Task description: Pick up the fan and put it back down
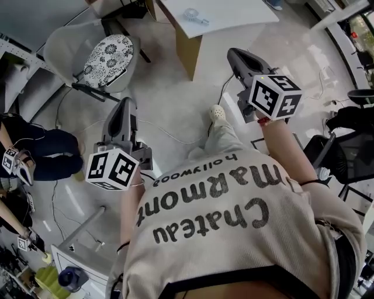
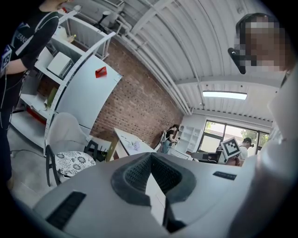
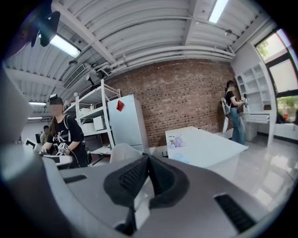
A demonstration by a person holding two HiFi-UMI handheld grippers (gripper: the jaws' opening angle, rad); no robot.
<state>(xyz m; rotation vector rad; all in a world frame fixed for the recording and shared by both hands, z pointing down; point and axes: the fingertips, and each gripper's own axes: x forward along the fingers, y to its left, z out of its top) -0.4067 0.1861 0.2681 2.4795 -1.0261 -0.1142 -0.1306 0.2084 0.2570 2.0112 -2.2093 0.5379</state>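
No fan shows plainly in any view. A white table (image 1: 234, 16) stands ahead on the floor, with a small clear object (image 1: 196, 16) lying on it; in the right gripper view that table (image 3: 205, 148) carries a pale item (image 3: 177, 141) that I cannot identify. My left gripper (image 1: 127, 104) is held level over the floor, its dark pads meeting at the tip (image 2: 150, 157) with nothing between them. My right gripper (image 1: 235, 54) points toward the table, slightly downward, and its pads (image 3: 148, 158) are closed together and empty.
A white chair with a patterned cushion (image 1: 110, 54) stands ahead on the left, cables (image 1: 175, 137) trail over the floor, and a seated person (image 1: 35, 153) is at the far left. A white fridge (image 3: 128, 122), shelving and a brick wall (image 3: 186, 100) lie beyond.
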